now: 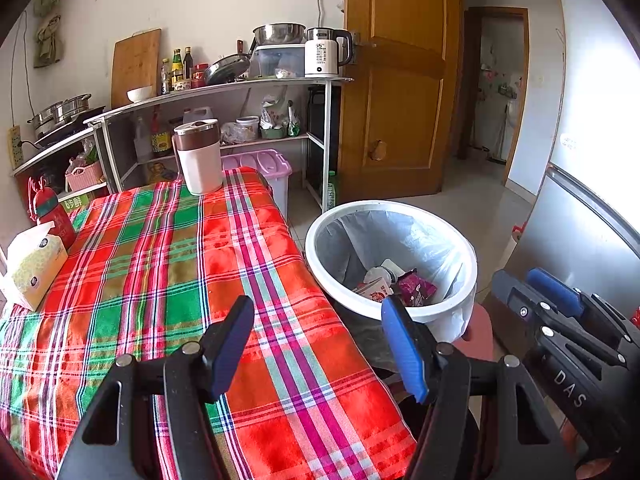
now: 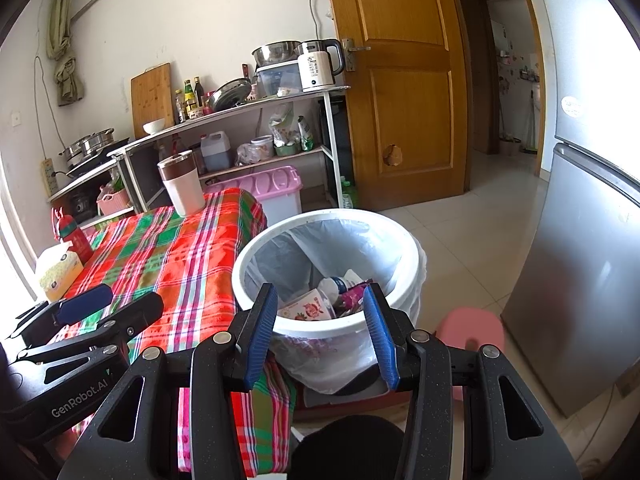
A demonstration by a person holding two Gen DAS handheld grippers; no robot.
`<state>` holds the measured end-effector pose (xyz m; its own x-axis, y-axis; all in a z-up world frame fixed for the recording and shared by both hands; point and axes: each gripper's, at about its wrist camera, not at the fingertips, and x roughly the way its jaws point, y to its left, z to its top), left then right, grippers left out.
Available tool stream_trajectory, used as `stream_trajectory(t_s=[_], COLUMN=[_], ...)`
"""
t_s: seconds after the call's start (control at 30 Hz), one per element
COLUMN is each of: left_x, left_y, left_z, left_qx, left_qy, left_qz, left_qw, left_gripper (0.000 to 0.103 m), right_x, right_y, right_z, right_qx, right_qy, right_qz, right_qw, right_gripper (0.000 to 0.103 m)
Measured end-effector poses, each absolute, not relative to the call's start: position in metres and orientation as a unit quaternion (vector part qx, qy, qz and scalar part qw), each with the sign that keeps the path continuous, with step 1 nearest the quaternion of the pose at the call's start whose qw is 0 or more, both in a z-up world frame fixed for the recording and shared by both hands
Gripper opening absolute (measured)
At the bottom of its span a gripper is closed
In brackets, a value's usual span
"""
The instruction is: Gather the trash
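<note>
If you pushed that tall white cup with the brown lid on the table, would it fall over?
Probably it could tip: the cup is tall and narrow, standing on soft checked cloth. Its smooth sides look slippery. How heavy it is can't be told; the lid hides the inside.

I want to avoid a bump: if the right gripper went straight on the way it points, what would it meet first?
Most likely the white trash bin: the open, empty right gripper frames its near rim and the wrappers inside. Depth is hard to judge here.

I'm seeing a table (image 1: 168, 264) wearing plaid cloth: tissue box (image 1: 34, 266) and red bottle (image 1: 52, 214) sitting along left edge, white-brown jug (image 1: 199, 156) standing at far edge.
</note>
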<state>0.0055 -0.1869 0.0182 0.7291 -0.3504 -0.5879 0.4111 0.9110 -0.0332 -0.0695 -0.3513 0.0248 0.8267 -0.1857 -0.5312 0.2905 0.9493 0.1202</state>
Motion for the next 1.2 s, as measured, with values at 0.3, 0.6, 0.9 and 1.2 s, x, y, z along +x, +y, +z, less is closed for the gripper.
stream_trajectory(t_s=[0.3,0.6,0.9,1.2], left_x=[0.0054,0.0037,0.0026,0.0033], left_y=[-0.1873,-0.1878,-0.1866,-0.1859], left_z=[0.0183,0.0187,0.0199,0.0207], left_qx=[0.05,0.05,0.051,0.048], left_qy=[0.306,0.306,0.307,0.307], left_qz=[-0.205,-0.203,-0.201,-0.201], left_qw=[0.928,0.929,0.929,0.929], left_gripper=[0.068,0.068,0.068,0.068], right_x=[-0.0701,-0.07,-0.0702,-0.0704], right_y=[-0.3498,-0.349,-0.3493,-0.3485], right_z=[0.0263,0.0261,0.0251,0.0248], right_qx=[0.098,0.098,0.098,0.098], right_qy=[0.267,0.268,0.268,0.268], right_qz=[-0.124,-0.124,-0.124,-0.123], right_qw=[0.951,0.95,0.95,0.95], right_gripper=[0.046,0.046,0.046,0.046])
